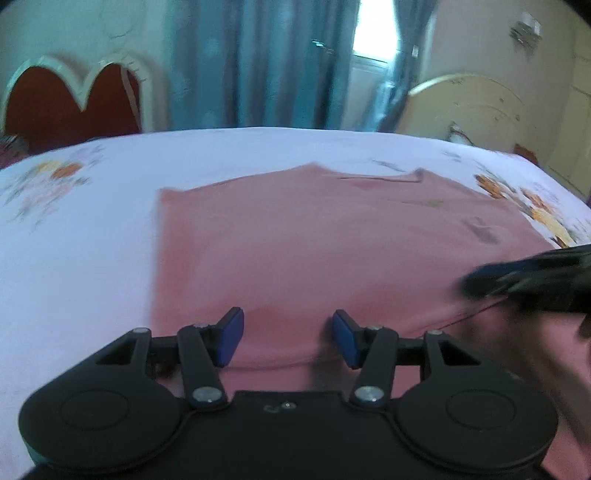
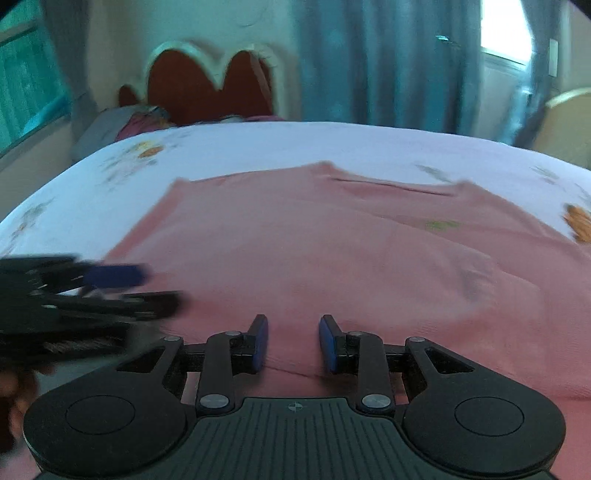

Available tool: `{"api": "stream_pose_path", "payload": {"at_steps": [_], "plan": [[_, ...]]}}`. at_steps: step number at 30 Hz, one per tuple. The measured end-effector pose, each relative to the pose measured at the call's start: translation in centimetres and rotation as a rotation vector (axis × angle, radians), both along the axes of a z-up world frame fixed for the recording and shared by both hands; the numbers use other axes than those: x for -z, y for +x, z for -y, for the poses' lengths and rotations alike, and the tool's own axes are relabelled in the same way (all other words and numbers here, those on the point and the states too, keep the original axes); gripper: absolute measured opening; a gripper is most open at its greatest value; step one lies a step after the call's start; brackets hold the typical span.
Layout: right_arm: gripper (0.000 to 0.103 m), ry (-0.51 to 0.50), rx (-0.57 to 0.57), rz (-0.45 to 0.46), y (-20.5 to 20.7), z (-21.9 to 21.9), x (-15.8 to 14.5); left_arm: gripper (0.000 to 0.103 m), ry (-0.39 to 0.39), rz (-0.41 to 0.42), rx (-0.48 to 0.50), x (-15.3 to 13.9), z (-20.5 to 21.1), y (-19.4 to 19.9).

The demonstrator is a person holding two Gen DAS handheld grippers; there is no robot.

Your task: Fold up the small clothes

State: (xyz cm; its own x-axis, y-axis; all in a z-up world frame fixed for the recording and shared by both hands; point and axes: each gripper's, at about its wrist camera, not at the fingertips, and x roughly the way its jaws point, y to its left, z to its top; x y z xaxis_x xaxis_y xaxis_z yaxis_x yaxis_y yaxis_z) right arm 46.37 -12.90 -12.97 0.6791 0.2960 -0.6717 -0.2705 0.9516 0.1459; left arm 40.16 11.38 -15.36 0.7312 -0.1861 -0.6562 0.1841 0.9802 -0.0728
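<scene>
lying flat on the white bedsheet with orange floral print [image 1: 74, 229], the pink knit garment [image 1: 295, 240] is spread wide, neckline toward the far edge of the bed, hem toward the near edge. a small green mark [image 2: 441, 224] shows on the garment below the neckline, toward the right side.

left gripper [image 1: 288, 338]: jaws spread, blue pads [image 1: 231, 341] apart, pink fabric visible in the gap near the hem; whether the pads touch the cloth cannot be told. nothing pinched.

right gripper [image 2: 293, 343]: jaws parted with a narrower gap, blue pads [image 2: 260, 345] not pressed together, garment under them near the hem; no fold of cloth held between them.

each gripper appears blurred at the side of the other's view, both over the near edge of the garment.

beyond the far edge of the bed: red headboard with scalloped cream trim [image 2: 207, 88], blue-grey curtains [image 1: 258, 62], a bright window gap [image 1: 373, 33].
</scene>
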Motion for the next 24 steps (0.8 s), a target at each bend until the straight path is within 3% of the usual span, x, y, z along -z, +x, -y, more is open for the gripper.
{"api": "stream_pose_path", "payload": {"at_steps": [4,10,12,16,19,24], "plan": [[0.029,0.028,0.224,-0.034,-0.8,7.1,0.3,0.051,-0.034,0.004,-0.026,0.1,-2.9,-1.1],[0.029,0.051,0.207,-0.025,-1.6,7.1,-0.3,0.052,-0.020,0.000,-0.033,0.1,-2.5,-0.8],[0.029,0.035,0.221,-0.073,-1.7,7.2,0.5,0.052,-0.020,0.000,-0.031,0.1,-2.4,-0.9],[0.029,0.044,0.230,-0.030,-2.5,7.1,-0.2,0.052,-0.008,-0.004,-0.020,0.0,-2.4,-0.9],[0.029,0.041,0.227,-0.077,-1.4,7.7,0.7,0.052,0.012,-0.005,-0.024,0.0,-2.0,-0.9],[0.030,0.070,0.243,-0.040,-1.8,7.9,-1.3,0.053,0.015,-0.004,-0.056,-1.0,-1.8,-1.6]]}}
